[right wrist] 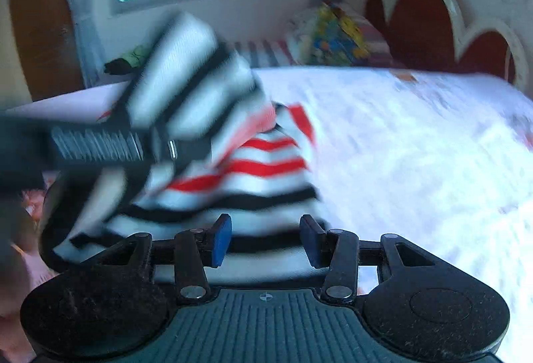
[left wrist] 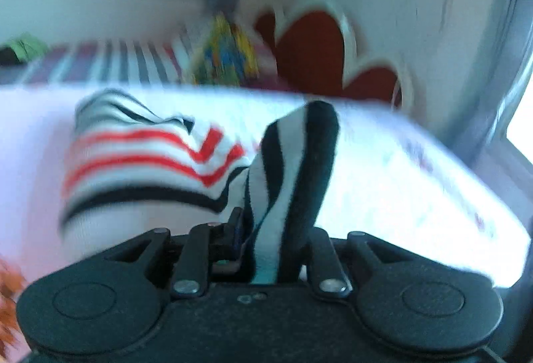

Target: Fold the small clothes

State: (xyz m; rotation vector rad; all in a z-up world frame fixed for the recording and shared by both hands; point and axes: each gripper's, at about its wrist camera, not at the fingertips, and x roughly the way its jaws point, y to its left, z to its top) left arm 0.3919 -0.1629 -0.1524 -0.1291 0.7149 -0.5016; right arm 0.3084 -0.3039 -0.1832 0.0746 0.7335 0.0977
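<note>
Left wrist view: our left gripper (left wrist: 276, 249) is clenched on a fold of the striped garment (left wrist: 150, 163) lying on the bed (left wrist: 399, 170). Beside the garment, our right gripper (right wrist: 265, 239) is released. We judge a fold underway; next, lay it flat.

No text, label, brand or number can be read in either view; blur hides detail.

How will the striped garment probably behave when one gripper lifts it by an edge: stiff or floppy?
Probably floppy: the striped garment bends over where the left gripper pinches it and sags in folds on the bed. It looks like thin knit, so likely light. The open right gripper holds nothing, so the free side would likely drag.
</note>
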